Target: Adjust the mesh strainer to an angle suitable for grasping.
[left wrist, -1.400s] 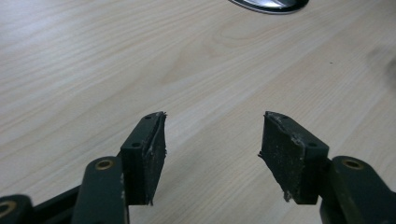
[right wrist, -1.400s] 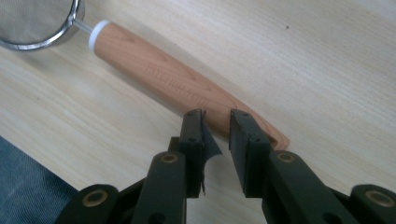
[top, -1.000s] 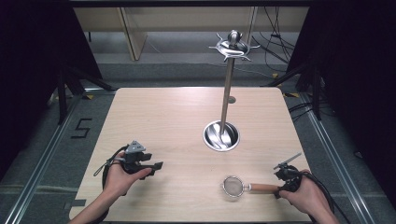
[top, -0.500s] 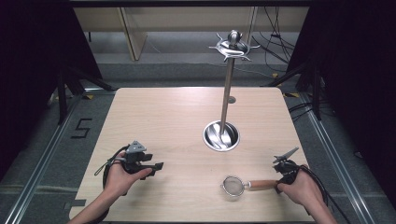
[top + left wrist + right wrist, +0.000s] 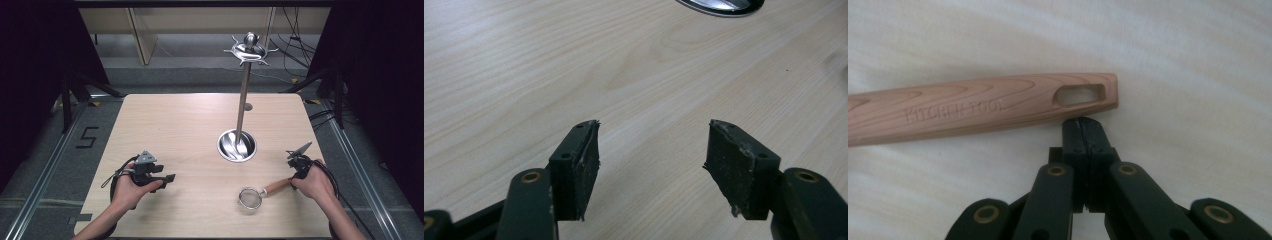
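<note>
A small mesh strainer (image 5: 250, 198) with a wooden handle (image 5: 973, 107) lies on the counter (image 5: 190, 130) just in front of the steel stand's round base (image 5: 237, 145). The right claw (image 5: 1083, 125), pressed together and empty, sits just beside the handle's slotted end. Well left of the stand, the left claw (image 5: 651, 150) gapes wide over bare wood.

Strainer handle (image 5: 973, 107): left end cut off by the right gripper view's edge; mesh bowl out of frame there.
Stand base (image 5: 724, 5): just a rim sliver at the left gripper view's top edge.
Right gripper (image 5: 299, 172): jaw tips hidden behind the hand in the high view.
</note>
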A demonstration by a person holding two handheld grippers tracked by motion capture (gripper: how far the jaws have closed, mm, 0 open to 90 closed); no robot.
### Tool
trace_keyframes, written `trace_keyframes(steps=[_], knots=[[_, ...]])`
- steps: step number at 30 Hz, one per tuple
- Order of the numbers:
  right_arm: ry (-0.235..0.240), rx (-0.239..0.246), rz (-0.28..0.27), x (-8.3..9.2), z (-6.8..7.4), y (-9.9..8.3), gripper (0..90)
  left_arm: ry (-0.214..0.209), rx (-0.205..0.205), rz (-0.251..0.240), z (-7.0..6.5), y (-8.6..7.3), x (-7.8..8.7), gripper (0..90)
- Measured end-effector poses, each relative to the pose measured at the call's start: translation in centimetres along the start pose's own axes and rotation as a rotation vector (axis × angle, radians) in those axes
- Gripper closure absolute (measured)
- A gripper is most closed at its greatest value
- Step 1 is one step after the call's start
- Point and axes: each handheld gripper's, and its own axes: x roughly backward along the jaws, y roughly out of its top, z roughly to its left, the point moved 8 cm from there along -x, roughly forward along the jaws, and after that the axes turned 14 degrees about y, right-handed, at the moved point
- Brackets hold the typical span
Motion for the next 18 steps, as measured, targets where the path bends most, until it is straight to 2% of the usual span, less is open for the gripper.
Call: trace_keyframes(steps=[5, 6, 7, 9, 10, 11, 13, 14, 15, 16, 17, 18], knots=[[-0.012, -0.002, -0.009, -0.1, 0.0, 1.5, 90.0, -0.005, 0.010, -0.006, -0.2, 0.1, -0.1, 37.1], [-0.005, -0.012, -0.006, -0.1, 0.1, 1.8, 90.0, -0.006, -0.001, 0.000, -0.1, 0.0, 0.0, 37.1], [-0.013, 0.008, -0.016, -0.2, 0.0, 2.1, 90.0, -0.007, 0.003, -0.001, -0.2, 0.0, 0.0, 37.1], [0.001, -0.013, -0.017, -0.2, 0.3, 2.6, 90.0, -0.009, 0.012, -0.004, -0.2, 0.1, 0.0, 37.1], [-0.009, 0.008, -0.038, -0.4, 0.2, 3.0, 90.0, -0.009, 0.010, -0.005, -0.2, 0.1, 0.0, 37.2], [-0.009, 0.012, -0.015, -0.2, 0.3, 3.1, 90.0, -0.010, 0.010, -0.004, -0.2, 0.2, 0.0, 37.2], [0.001, 0.006, -0.026, -0.2, 0.6, 3.4, 88.1, -0.012, 0.004, -0.004, -0.1, 0.2, 0.0, 37.3], [0.000, 0.015, -0.054, -0.3, 0.6, 3.5, 86.7, -0.009, 0.019, -0.014, -0.2, 0.3, 0.0, 37.3], [0.017, -0.014, -0.082, 0.1, 1.1, 3.4, 82.8, -0.018, 0.014, -0.006, -0.1, 0.4, 0.1, 37.2], [0.017, -0.014, -0.082, 0.1, 1.1, 3.4, 82.8, -0.018, 0.014, -0.006, -0.1, 0.4, 0.1, 37.2], [0.029, -0.026, -0.117, 0.3, 1.4, 3.1, 78.9, -0.017, 0.017, -0.008, -0.1, 0.4, 0.1, 37.3], [0.029, -0.026, -0.117, 0.3, 1.4, 3.1, 78.9, -0.010, 0.025, -0.008, -0.1, 0.4, 0.0, 37.3]])
